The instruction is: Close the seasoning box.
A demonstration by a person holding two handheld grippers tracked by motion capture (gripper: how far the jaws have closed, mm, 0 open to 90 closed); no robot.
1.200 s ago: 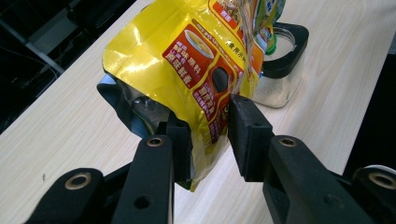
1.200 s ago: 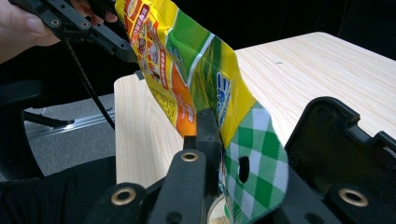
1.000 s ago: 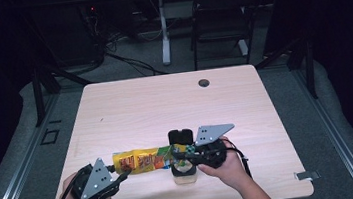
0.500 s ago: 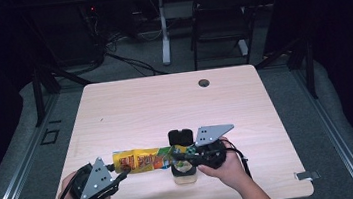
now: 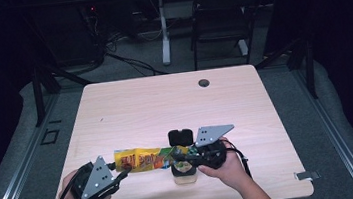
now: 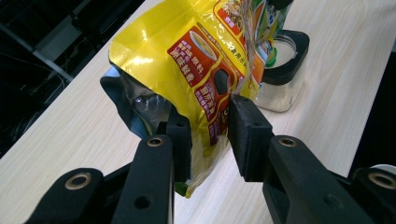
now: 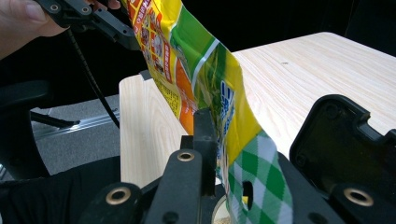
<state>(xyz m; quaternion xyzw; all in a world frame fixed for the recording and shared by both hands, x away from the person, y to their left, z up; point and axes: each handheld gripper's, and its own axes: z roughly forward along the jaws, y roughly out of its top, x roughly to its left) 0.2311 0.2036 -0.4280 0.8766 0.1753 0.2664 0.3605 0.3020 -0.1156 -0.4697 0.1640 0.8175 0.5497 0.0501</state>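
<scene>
A yellow snack bag (image 5: pixel 141 160) hangs stretched between my two grippers above the table's front. My left gripper (image 5: pixel 122 172) is shut on the bag's sealed bottom end (image 6: pixel 187 60), one pad (image 6: pixel 180 140) on each face. My right gripper (image 5: pixel 183 158) holds the green-checked mouth end (image 7: pixel 252 177) over a clear jar (image 5: pixel 184 175) whose black flip lid (image 5: pixel 181 136) stands open. The right jaws have just been opening a little, with the bag still between them and against the left pad (image 7: pixel 205 135). Granules pour from the bag toward the jar (image 6: pixel 280 70).
The pale wooden table (image 5: pixel 165 106) has a round cable hole (image 5: pixel 204 83) at its back. The jar's lid (image 7: pixel 345 135) rises close beside my right gripper. A chair (image 5: pixel 215 19) and cables stand on the floor behind the table.
</scene>
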